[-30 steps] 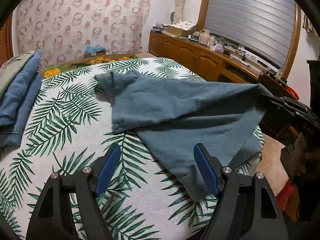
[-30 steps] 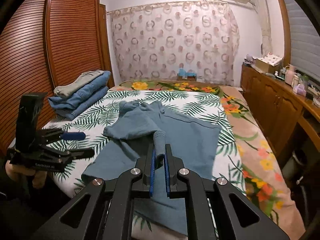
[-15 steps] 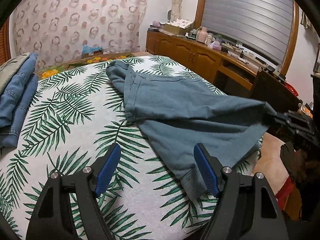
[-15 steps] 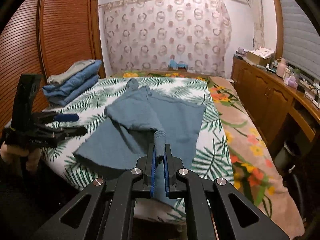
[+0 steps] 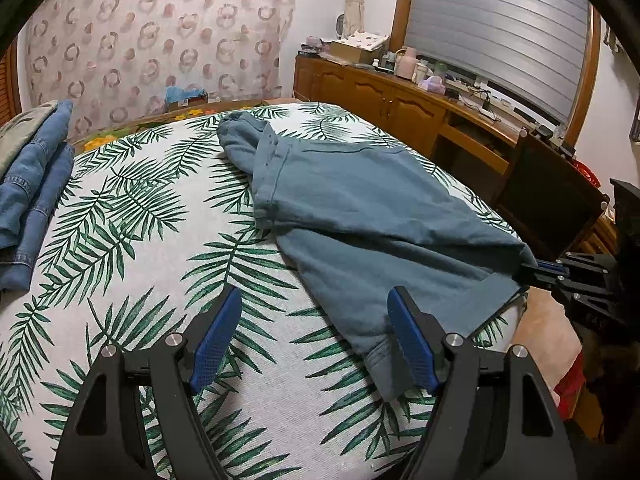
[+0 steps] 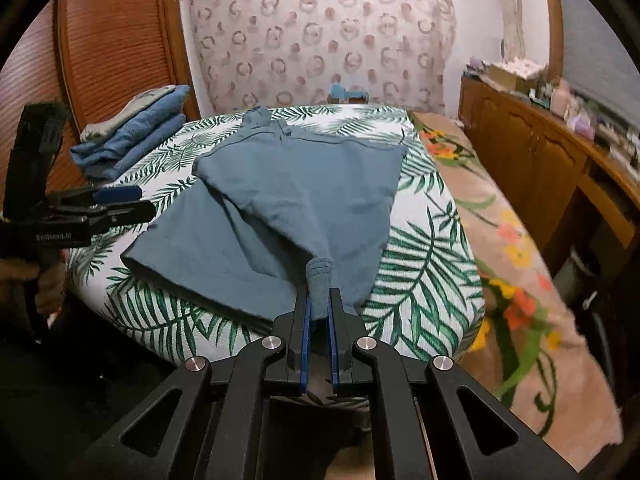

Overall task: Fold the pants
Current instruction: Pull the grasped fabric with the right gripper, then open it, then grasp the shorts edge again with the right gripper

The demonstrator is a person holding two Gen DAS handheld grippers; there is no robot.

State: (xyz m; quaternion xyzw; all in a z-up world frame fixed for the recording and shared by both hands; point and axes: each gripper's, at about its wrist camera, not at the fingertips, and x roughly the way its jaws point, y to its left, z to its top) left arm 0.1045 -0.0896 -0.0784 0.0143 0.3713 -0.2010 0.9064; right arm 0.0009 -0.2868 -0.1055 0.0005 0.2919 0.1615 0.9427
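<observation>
Teal pants (image 5: 360, 216) lie spread on the leaf-print bed (image 5: 140, 260), one leg folded over the other, the waist at the far end. My right gripper (image 6: 319, 304) is shut on a bunched corner of the pants (image 6: 288, 200) at the bed's near edge. It also shows at the right of the left wrist view as the right gripper (image 5: 532, 270), pulling the cloth taut. My left gripper (image 5: 314, 320) hovers open over the sheet, its right finger (image 5: 408, 340) just above a leg hem. In the right wrist view the left gripper (image 6: 142, 201) stands open beside the pants.
A stack of folded jeans (image 5: 32, 184) sits at the bed's far left corner, also seen as the jeans stack (image 6: 136, 136). A wooden cabinet (image 6: 520, 152) with clutter runs along the right wall. A floral blanket (image 6: 500, 240) covers the bed's right side. A dark chair back (image 5: 552, 196) stands close to the bed.
The right gripper sank and drew the held corner toward the bed's edge, so the pants slid and stretched out flatter. The left gripper stayed open and barely moved.
</observation>
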